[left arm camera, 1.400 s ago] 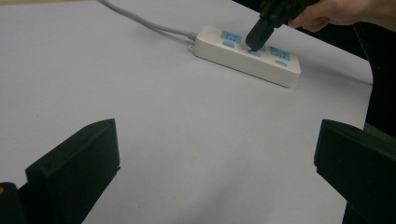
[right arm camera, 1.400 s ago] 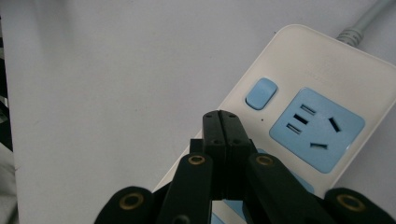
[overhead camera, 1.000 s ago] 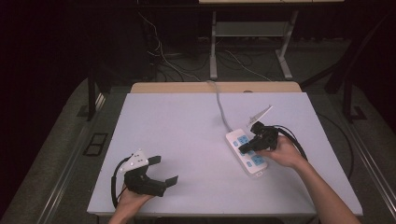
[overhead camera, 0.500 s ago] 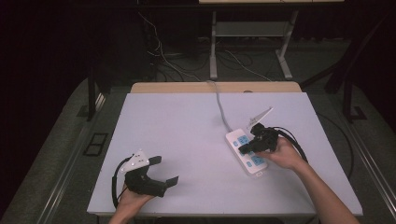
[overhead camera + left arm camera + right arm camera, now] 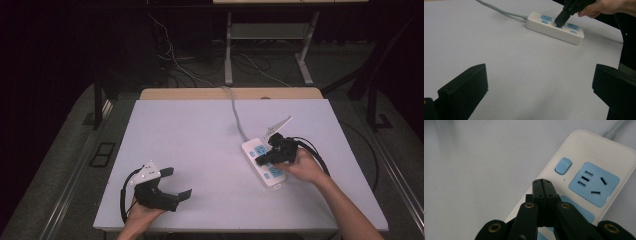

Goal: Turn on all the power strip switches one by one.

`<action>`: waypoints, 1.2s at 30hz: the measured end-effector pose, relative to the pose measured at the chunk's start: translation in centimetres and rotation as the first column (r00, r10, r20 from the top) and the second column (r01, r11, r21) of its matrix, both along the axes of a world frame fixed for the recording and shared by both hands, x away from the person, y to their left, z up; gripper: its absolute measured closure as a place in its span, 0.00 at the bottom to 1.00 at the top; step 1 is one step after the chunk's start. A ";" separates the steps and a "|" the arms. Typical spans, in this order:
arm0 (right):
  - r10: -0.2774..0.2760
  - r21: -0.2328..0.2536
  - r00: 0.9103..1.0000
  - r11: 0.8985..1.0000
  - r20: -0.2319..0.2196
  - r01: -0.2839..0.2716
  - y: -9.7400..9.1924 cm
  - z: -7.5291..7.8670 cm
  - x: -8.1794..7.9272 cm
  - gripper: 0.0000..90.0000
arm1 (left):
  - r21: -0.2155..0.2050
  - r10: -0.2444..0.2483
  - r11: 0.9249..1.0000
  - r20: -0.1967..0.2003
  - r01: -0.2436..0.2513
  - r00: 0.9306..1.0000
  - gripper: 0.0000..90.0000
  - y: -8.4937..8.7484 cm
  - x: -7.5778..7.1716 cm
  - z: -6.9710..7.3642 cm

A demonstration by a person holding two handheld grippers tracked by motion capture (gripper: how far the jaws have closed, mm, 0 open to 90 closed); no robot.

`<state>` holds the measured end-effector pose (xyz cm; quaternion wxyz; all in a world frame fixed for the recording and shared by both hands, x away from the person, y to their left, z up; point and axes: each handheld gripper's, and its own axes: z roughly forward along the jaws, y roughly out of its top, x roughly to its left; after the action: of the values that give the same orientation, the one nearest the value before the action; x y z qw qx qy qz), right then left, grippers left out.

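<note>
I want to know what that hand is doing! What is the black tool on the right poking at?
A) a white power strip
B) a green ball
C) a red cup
A: the right tool, its two jaws pressed together, has its tip down on the white power strip with blue sockets.

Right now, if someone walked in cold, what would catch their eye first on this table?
Probably the white power strip with blue sockets on the table's right side, its grey cord running off the far edge. The right gripper, jaws shut, presses its tip down on the strip's middle. Near the front left corner, the left gripper rests with its jaws wide open, holding nothing.
</note>
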<state>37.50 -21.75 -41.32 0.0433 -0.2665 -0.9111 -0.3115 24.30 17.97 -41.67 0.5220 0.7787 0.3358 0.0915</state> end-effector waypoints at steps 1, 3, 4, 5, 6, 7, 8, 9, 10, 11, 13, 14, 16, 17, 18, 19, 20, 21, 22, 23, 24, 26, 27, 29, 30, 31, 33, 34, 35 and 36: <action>-0.002 0.013 1.000 1.000 0.001 0.002 -0.1 -0.1 0.0 1.00 | 0.000 0.000 1.000 0.000 0.000 1.000 0.00 0.0 0.0 0.0; -0.002 0.017 1.000 1.000 0.001 0.002 -0.2 -0.1 0.0 1.00 | -0.001 0.002 1.000 0.002 -0.002 1.000 0.00 0.0 0.0 0.0; -0.002 0.020 1.000 1.000 0.002 0.002 -0.2 -0.1 0.0 1.00 | -0.001 0.003 1.000 0.001 -0.003 1.000 0.00 0.0 0.0 0.0; -0.001 0.020 1.000 1.000 0.000 0.001 -0.2 -0.1 0.0 1.00 | 0.000 0.003 1.000 0.000 -0.003 1.000 0.00 0.1 0.0 0.0; -0.001 0.019 1.000 1.000 0.001 0.001 -0.2 -0.1 0.0 1.00 | -0.001 0.005 1.000 -0.001 -0.005 1.000 0.00 0.1 0.1 0.0; -0.001 0.014 1.000 1.000 0.001 0.001 -0.1 -0.1 0.0 1.00 | -0.003 0.006 1.000 -0.003 -0.006 1.000 0.00 0.1 0.1 0.0; 0.001 0.010 1.000 1.000 0.004 -0.001 -0.1 0.0 -0.1 1.00 | -0.003 0.006 1.000 -0.002 -0.006 1.000 0.00 0.2 0.1 0.0; 0.003 0.008 1.000 1.000 0.002 -0.003 0.0 0.0 -0.1 1.00 | -0.005 0.008 1.000 -0.002 -0.008 1.000 0.00 0.2 0.1 0.0; 0.004 0.015 1.000 1.000 -0.005 -0.004 -0.1 -0.1 -0.1 1.00 | -0.006 0.009 1.000 -0.002 -0.009 1.000 0.00 0.2 0.1 0.0; 0.002 0.015 1.000 1.000 -0.006 -0.002 -0.1 -0.1 -0.1 1.00 | -0.008 0.010 1.000 -0.003 -0.010 1.000 0.00 0.2 0.0 0.0; 0.009 0.006 1.000 1.000 0.010 -0.009 0.0 0.0 -0.2 1.00 | -0.008 0.010 1.000 -0.002 -0.010 1.000 0.00 0.2 0.1 0.0; 0.007 0.012 1.000 1.000 0.012 -0.007 0.1 0.1 -0.2 1.00 | -0.008 0.010 1.000 -0.002 -0.010 1.000 0.00 0.2 0.1 0.0; 0.005 -0.002 1.000 1.000 0.006 -0.005 0.1 0.2 -0.2 1.00 | -0.009 0.009 1.000 -0.002 -0.009 1.000 0.00 0.2 0.1 0.0; 0.005 -0.003 1.000 1.000 0.007 -0.005 0.1 0.2 -0.2 1.00 | -0.008 0.010 1.000 -0.001 -0.010 1.000 0.00 0.2 0.1 0.0; 0.003 -0.005 1.000 1.000 0.006 -0.003 0.1 0.3 -0.2 1.00 | -0.008 0.009 1.000 -0.001 -0.009 1.000 0.00 0.2 0.1 0.0; 0.001 -0.006 1.000 1.000 0.007 -0.001 0.0 0.3 -0.2 1.00 | -0.009 0.009 1.000 -0.002 -0.009 1.000 0.00 0.2 0.1 0.0; 0.003 -0.006 1.000 1.000 0.007 -0.003 0.0 0.3 -0.2 1.00 | -0.009 0.010 1.000 -0.002 -0.010 1.000 0.00 0.3 0.1 0.0; 0.003 -0.006 1.000 1.000 0.006 -0.003 -0.1 0.3 -0.2 1.00 | -0.008 0.009 1.000 -0.001 -0.009 1.000 0.00 0.3 0.1 0.0; 0.004 -0.007 1.000 1.000 0.008 -0.004 -0.1 0.3 -0.2 1.00 | -0.008 0.010 1.000 0.000 -0.010 1.000 0.00 0.3 0.1 0.0; 0.002 -0.007 1.000 1.000 0.007 -0.002 -0.1 0.3 -0.2 1.00 | -0.008 0.010 1.000 -0.001 -0.010 1.000 0.00 0.3 0.0 0.0; 0.004 -0.004 1.000 1.000 0.012 -0.004 -0.1 0.4 -0.3 1.00 | -0.008 0.010 1.000 0.000 -0.010 1.000 0.00 0.3 0.0 0.0; 0.006 0.001 1.000 1.000 0.012 -0.006 -0.1 0.6 -0.3 1.00 | -0.008 0.009 1.000 -0.002 -0.009 1.000 0.00 0.3 0.1 0.0; 0.008 -0.002 1.000 1.000 0.012 -0.008 -0.1 0.7 -0.3 1.00 | -0.007 0.009 1.000 -0.002 -0.009 1.000 0.00 0.3 0.1 0.0; 0.008 -0.001 1.000 1.000 0.016 -0.008 -0.1 1.0 -0.3 1.00 | -0.008 0.009 1.000 -0.002 -0.009 1.000 0.00 0.2 0.1 0.0; 0.010 -0.002 1.000 1.000 0.017 -0.010 -0.2 1.1 -0.2 1.00 | -0.008 0.009 1.000 -0.002 -0.009 1.000 0.00 0.2 0.0 0.0; 0.012 0.002 1.000 1.000 0.018 -0.012 -0.2 1.3 -0.1 1.00 | -0.007 0.009 1.000 -0.002 -0.009 1.000 0.00 0.2 0.0 0.0; 0.013 0.005 1.000 1.000 0.021 -0.013 -0.2 1.6 0.0 1.00 | -0.008 0.009 1.000 -0.002 -0.009 1.000 0.00 0.3 0.1 0.0; 0.011 0.009 1.000 1.000 0.018 -0.011 -0.2 1.8 0.1 1.00 | -0.007 0.009 1.000 -0.001 -0.009 1.000 0.00 0.3 0.1 0.0; 0.013 0.010 1.000 1.000 0.021 -0.013 -0.2 1.9 0.2 1.00 | -0.007 0.009 1.000 0.000 -0.009 1.000 0.00 0.3 0.1 0.0; 0.011 0.012 1.000 1.000 0.023 -0.011 -0.1 2.0 0.2 1.00 | -0.008 0.011 1.000 -0.001 -0.011 1.000 0.00 0.3 0.1 0.0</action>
<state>37.73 -21.88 -39.32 0.0361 -0.2575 -0.9111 -0.3200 24.37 18.30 -41.63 0.5244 0.7749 0.3405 0.0928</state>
